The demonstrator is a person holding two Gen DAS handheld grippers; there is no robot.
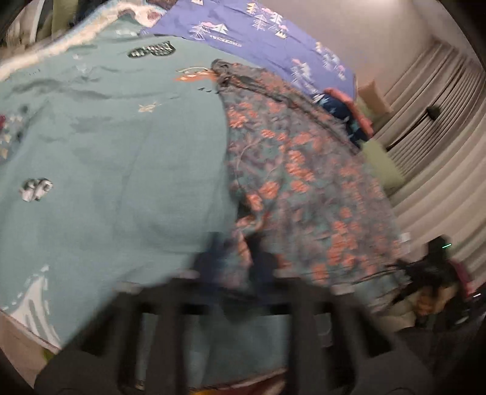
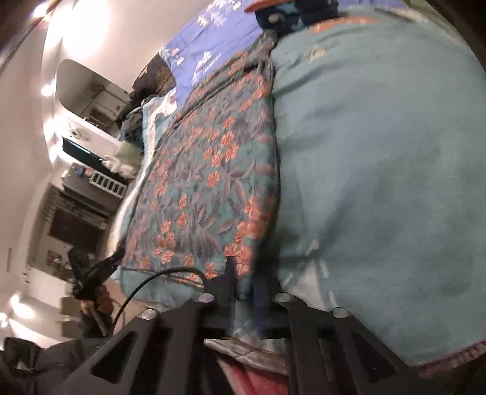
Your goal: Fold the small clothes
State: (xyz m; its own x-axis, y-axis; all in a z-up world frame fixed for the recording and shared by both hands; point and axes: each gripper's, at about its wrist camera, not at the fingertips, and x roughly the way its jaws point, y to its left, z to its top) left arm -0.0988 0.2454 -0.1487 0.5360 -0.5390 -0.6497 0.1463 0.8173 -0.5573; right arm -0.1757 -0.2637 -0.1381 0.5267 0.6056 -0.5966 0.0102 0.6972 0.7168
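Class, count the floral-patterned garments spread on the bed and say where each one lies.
1. The teal garment with orange flowers lies flat on the teal bedspread, its near edge at both grippers, with the purple patterned sheet beyond. Others may be hidden outside these blurred views.

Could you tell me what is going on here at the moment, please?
A person is folding clothes on a bed with a handheld gripper in each hand. The floral garment lies spread flat on the teal blanket. The left gripper and right gripper are both shut on its near edge, one at each end. No fold is made yet.
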